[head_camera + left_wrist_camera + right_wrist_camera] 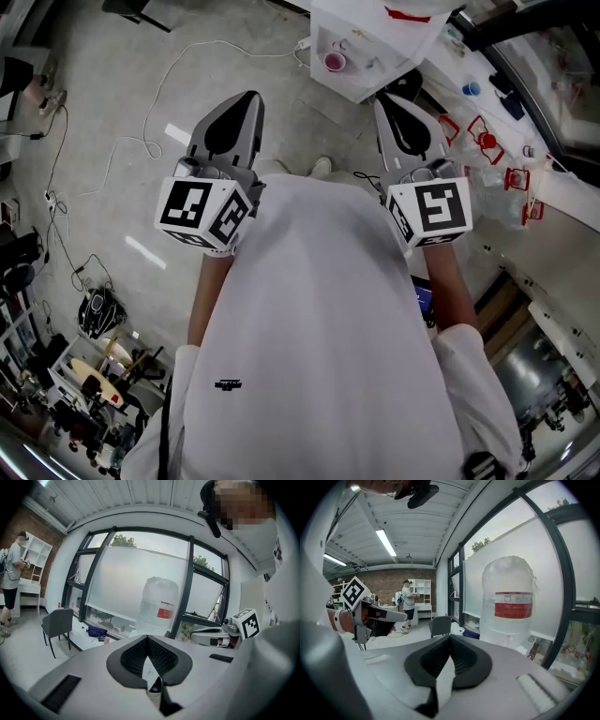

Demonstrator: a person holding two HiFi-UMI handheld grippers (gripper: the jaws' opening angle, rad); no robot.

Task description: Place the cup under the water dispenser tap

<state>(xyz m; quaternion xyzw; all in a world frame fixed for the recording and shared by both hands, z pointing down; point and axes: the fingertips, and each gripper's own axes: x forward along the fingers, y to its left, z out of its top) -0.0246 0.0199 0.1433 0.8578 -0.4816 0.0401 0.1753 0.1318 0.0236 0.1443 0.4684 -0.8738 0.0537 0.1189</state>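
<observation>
Left edge, head view: a white cable (150, 145) is trailed over the grey floor (103, 66). A heap of gear (94, 375) is seen at the near left.

Left gripper (246, 101): held out in front of the person in a white shirt (319, 328), marker cube toward the body. In its own view the jaws are seen pressed together, with nothing between them. Beyond them a large water bottle (158, 603) with a red label is seen against the window (117, 578). A grey chair (57, 623) is seen to the left of the bottle.

Centre, far: a small pink cup (335, 62) is stood on a white unit (352, 86). It is beyond both grippers and touched by neither. Whether a tap is above it cannot be told.

Right gripper (386, 101): held about level with the left one and well apart from it. Its jaws are likewise closed tight, and nothing is held.

Right edge: a white worktop (572, 192) is seen, with red-framed items (485, 141) set on it.
</observation>
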